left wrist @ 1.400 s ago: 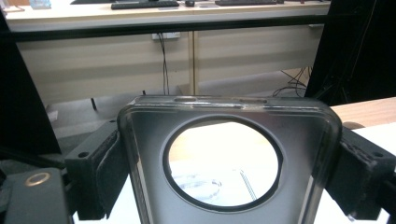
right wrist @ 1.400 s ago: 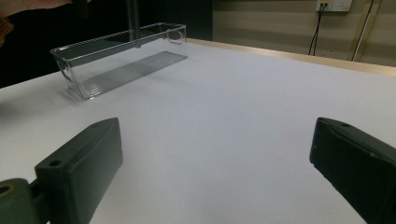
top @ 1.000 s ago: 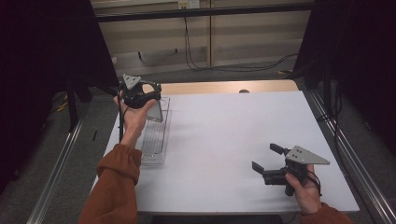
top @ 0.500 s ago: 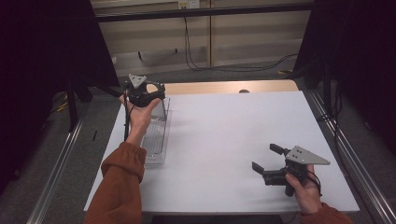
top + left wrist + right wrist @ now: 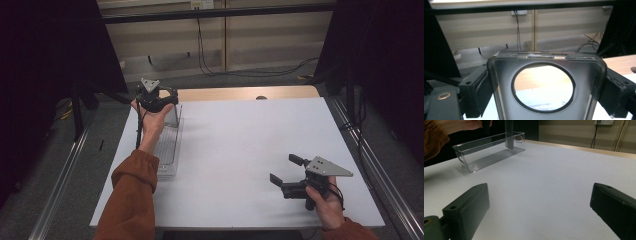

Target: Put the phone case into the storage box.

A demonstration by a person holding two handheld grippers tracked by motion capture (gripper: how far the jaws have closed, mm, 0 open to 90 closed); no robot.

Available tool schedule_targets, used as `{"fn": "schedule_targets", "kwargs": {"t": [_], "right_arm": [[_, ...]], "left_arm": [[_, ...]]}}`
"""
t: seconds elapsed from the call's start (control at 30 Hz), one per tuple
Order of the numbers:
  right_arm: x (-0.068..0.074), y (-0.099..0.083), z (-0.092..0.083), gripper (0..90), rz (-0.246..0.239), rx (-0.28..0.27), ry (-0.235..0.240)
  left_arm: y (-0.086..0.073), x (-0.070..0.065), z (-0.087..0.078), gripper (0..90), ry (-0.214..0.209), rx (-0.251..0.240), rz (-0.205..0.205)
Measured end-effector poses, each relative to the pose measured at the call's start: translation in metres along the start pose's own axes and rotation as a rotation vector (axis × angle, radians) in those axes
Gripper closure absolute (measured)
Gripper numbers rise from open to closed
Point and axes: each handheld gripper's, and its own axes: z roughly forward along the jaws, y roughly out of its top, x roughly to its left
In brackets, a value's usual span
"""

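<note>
Left gripper (image 5: 159,102) pinches the clear plate (image 5: 544,85) upright over the bin's (image 5: 167,150) far end, long axis running toward the person, while the right gripper (image 5: 287,174) idles spread, well apart

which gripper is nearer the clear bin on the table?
Left. The left gripper is above the clear bin's far end, shut on a clear piece with a round hole. The right gripper sits open at the table's near right, well apart from it.
</note>
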Motion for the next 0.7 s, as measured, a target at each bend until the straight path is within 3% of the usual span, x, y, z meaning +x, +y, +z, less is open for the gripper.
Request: {"fn": "schedule_targets", "kwargs": {"t": [0.43,0.7], "right_arm": [[-0.001,0.000,-0.001,1.9,-0.003,0.002,-0.001],[-0.001,0.000,-0.001,1.9,0.009,-0.002,0.006]], "left_arm": [[-0.002,0.002,0.018,12.5,0.041,-0.003,-0.039],[-0.003,0.005,0.026,12.5,0.046,0.000,-0.043]]}}
